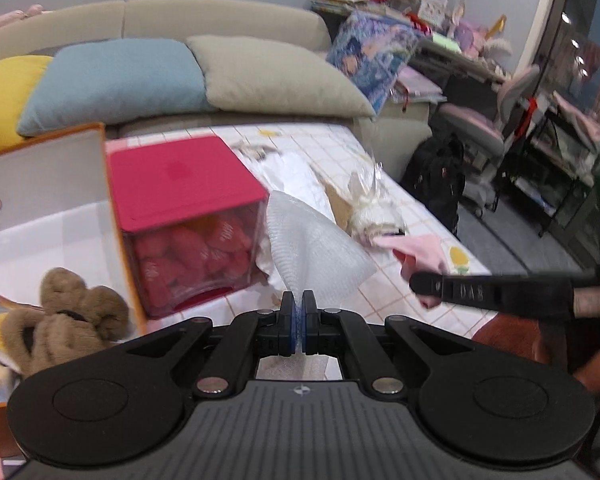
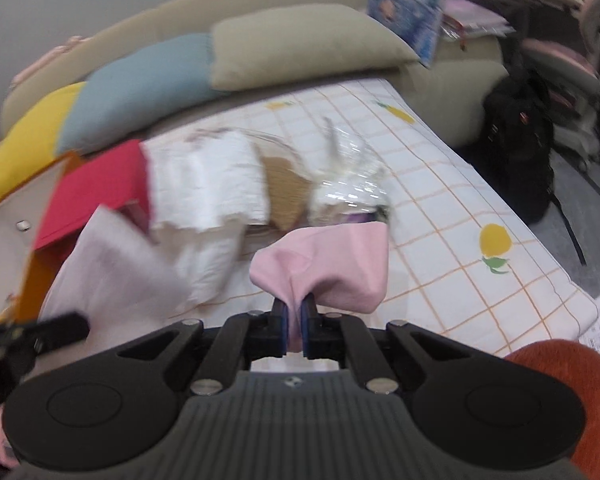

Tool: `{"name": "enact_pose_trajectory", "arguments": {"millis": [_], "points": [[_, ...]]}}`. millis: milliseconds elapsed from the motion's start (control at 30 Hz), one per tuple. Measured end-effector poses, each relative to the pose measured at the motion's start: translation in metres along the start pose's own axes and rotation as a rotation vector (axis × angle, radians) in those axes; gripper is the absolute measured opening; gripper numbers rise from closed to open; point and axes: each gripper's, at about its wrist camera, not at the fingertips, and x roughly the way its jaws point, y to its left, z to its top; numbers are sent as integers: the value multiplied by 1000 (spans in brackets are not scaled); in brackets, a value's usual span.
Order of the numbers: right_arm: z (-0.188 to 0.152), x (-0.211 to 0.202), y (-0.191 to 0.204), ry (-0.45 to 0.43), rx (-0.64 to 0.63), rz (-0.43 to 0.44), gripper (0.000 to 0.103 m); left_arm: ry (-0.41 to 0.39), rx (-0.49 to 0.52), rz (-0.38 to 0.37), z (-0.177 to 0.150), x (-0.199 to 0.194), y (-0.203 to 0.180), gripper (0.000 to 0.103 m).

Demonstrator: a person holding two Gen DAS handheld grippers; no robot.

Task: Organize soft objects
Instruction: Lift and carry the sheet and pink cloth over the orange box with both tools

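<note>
The left gripper (image 1: 297, 312) is clenching a sheet of white foam wrap (image 1: 312, 248), which is fanning up and forward from between its 2 pads. The right gripper (image 2: 294, 322) is pinching a fold of pink cloth (image 2: 328, 260), the bulk of it bunching just ahead of the fingertips and drooping to the right. Both pieces are hanging clear of the checked bedsheet (image 2: 452, 216) below the grippers.

Ahead and to the left of the left gripper a red-lidded clear box (image 1: 188, 216) is sitting on the bed, and further left an open orange-edged box (image 1: 52, 200) is holding a brown plush toy (image 1: 68, 316). Beyond both grippers more white wrapping (image 2: 204, 184) and a crinkled clear bag (image 2: 352, 176) are lying loose on the sheet.

Judging by how they hang, both items are handling as very light and limp. The foam is holding a little shape of its own but would likely tear or slide out under a sharp tug; the cloth is sagging freely and would probably trail or snag on a box edge. Each grip is sitting near an edge, so most of the material is dangling; taking a deeper, gathered bunch would probably carry it more securely.
</note>
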Motion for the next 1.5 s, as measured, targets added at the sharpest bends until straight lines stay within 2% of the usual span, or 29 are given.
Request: {"name": "enact_pose_trajectory", "arguments": {"millis": [133, 300, 433, 567, 700, 867, 1033, 1500], "points": [[-8, -22, 19, -47, -66, 61, 4, -51, -33, 20, 1, -23, 10, 2], [-13, -49, 49, -132, -209, 135, 4, -133, -10, 92, 0, -54, 19, 2], [-15, -66, 80, -196, -338, 209, 4, -173, -31, 150, 1, -72, 32, 2], [-15, -72, 110, -223, -439, 266, 4, -204, -70, 215, 1, -83, 52, 2], [-6, -70, 134, -222, -488, 323, 4, -221, -120, 276, 6, -91, 77, 2], [9, -60, 168, -219, -577, 379, 4, -177, -138, 356, 13, -88, 104, 2], [26, -34, 198, -162, -629, 402, 4, -144, -137, 396, 19, -80, 128, 2], [51, 56, 265, -11, -787, 398, 4, 32, 14, 515, 35, -18, 170, 2]]}}
